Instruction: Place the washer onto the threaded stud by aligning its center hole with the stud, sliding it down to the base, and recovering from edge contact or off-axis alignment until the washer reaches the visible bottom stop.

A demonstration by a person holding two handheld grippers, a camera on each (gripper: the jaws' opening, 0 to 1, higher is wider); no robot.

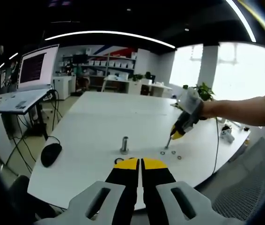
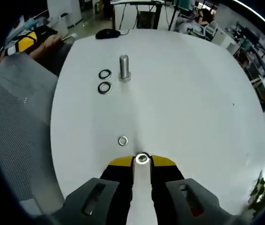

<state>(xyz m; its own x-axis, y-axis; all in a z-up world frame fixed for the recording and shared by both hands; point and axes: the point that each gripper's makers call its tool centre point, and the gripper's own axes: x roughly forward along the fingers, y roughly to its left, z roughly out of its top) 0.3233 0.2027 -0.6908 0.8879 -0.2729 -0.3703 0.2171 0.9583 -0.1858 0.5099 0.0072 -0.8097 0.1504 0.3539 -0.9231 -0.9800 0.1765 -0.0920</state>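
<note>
The threaded stud [image 1: 124, 144] stands upright on the white table [image 1: 95, 126]; in the right gripper view the stud [image 2: 124, 68] is far ahead of the jaws. My right gripper [image 2: 142, 159] is shut on a small silver washer [image 2: 142, 158], pinched between its yellow tips low over the table. A second silver washer [image 2: 122, 140] lies just ahead to the left. Two dark rings [image 2: 105, 74] [image 2: 105, 87] lie left of the stud. My left gripper [image 1: 139, 162] is shut and holds nothing, short of the stud. The right gripper [image 1: 169, 143] reaches in from the right, held by a person's hand.
A black mouse [image 1: 51, 153] lies on the table near its left edge. A desk with a monitor [image 1: 38, 68] stands beyond. A grey mesh chair [image 2: 20, 117] sits close to the table edge. Bare table surface [image 2: 188, 93] spreads right of the stud.
</note>
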